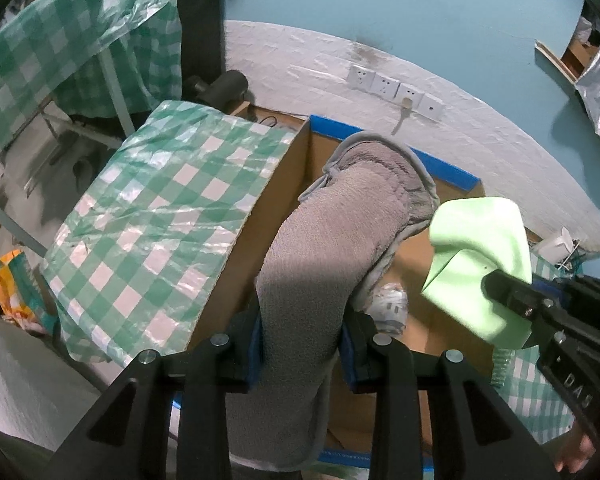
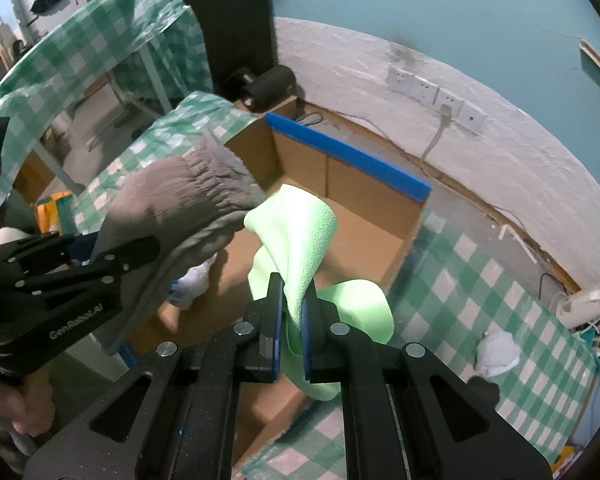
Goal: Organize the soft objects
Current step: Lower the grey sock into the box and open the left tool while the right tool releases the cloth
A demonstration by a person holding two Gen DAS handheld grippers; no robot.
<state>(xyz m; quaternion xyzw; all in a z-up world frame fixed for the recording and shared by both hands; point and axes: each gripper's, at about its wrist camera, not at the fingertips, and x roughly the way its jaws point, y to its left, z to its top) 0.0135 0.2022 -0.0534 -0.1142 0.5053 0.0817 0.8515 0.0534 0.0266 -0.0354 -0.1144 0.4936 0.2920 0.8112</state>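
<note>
Left wrist view: the left claw (image 1: pixel 302 346) is clamped on a grey towel (image 1: pixel 332 224), which fills the gap between its blue pads and rises ahead of the claw in a thick folded hump. Just beyond and below the claw lies an open cardboard box (image 1: pixel 296 160) with blue tape on its far rim; the towel hangs over its opening. A white crumpled item (image 1: pixel 390 304) lies on the box floor, just right of the claw. Left of the claw, a green-and-white checked cloth (image 1: pixel 160 216) drapes over the box's side. To the right, the right claw (image 1: pixel 500 292) holds a light green cloth (image 1: pixel 478 256) over the box.

Right wrist view: the right claw (image 2: pixel 291 316) is pinched together on the light green cloth (image 2: pixel 300 236), which stands up ahead of the pads and spills to the right. The box (image 2: pixel 352 216) sits straight ahead, below. To the left, the left claw (image 2: pixel 80 256) carries the grey towel (image 2: pixel 180 196), whose edge touches the green cloth. Right of the claw, the checked counter (image 2: pixel 480 280) bears a small white wad (image 2: pixel 498 352).
</note>
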